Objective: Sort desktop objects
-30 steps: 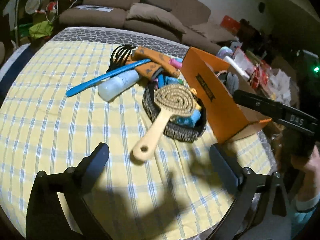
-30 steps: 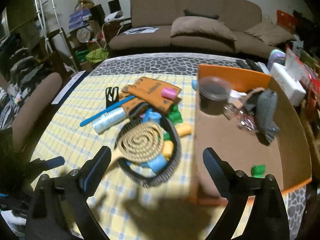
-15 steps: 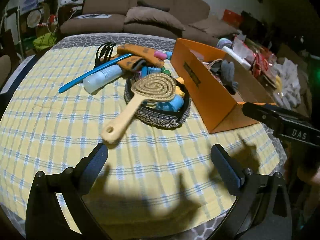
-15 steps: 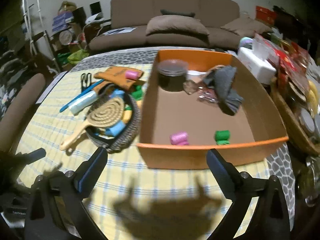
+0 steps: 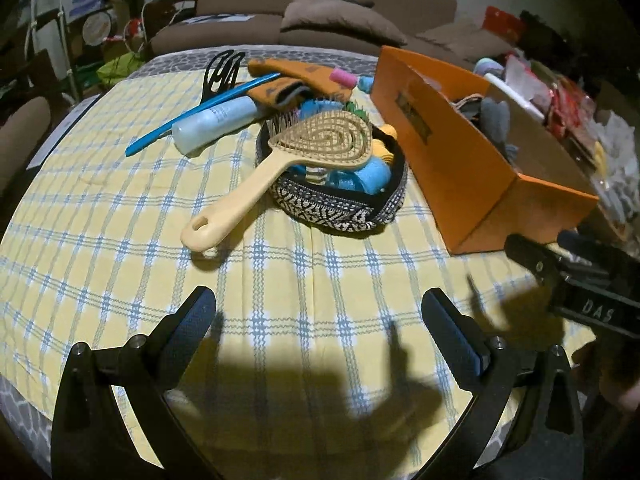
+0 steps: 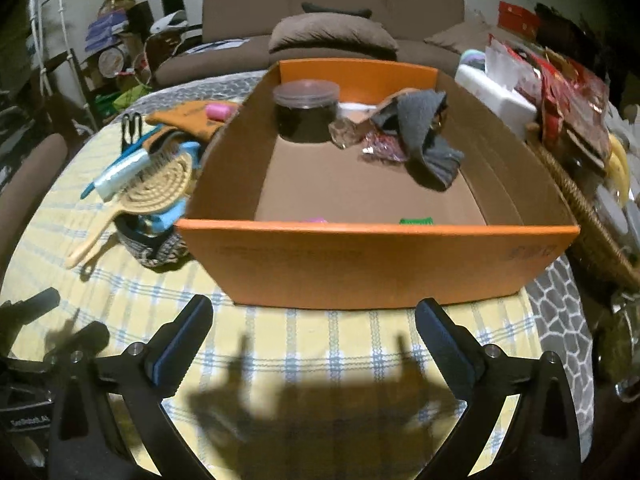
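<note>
- Your left tool (image 5: pixel 318 314) is pulled back from the basket (image 5: pixel 332 208) compared with a second ago, when its fingers nearly framed the hairbrush handle; it now hovers over bare checked cloth on the near side of the basket, jaws spread wide and holding nothing.
- That retreat suggests you are between picks, with no object committed to yet.
- The hairbrush (image 5: pixel 288 152) lies across the basket's rim, head on top of the contents and handle sloping down off the basket's left side toward you; it is pale tan with a spiral-patterned back and a hole at the handle end.
- Beyond the basket, on its far left, a white bottle (image 5: pixel 216 124), a blue comb (image 5: pixel 192 116) and a black clip (image 5: pixel 222 74) lie on the worktop (image 5: pixel 100 200), with an orange pouch (image 5: pixel 292 76) just behind the basket.
- Your right tool (image 6: pixel 314 326) has swung from the basket to face the orange box (image 6: pixel 372 260), which stands just right of the basket; its jaws are equally wide apart and empty.
- Inside the box you see a dark jar (image 6: pixel 306 110) and a grey cloth (image 6: pixel 428 136) at the far end, and a pink roller (image 6: pixel 314 220) and green roller (image 6: pixel 416 221) barely showing behind the near wall.
- Most loose items remain outside the box, so the sorting looks far from finished.
</note>
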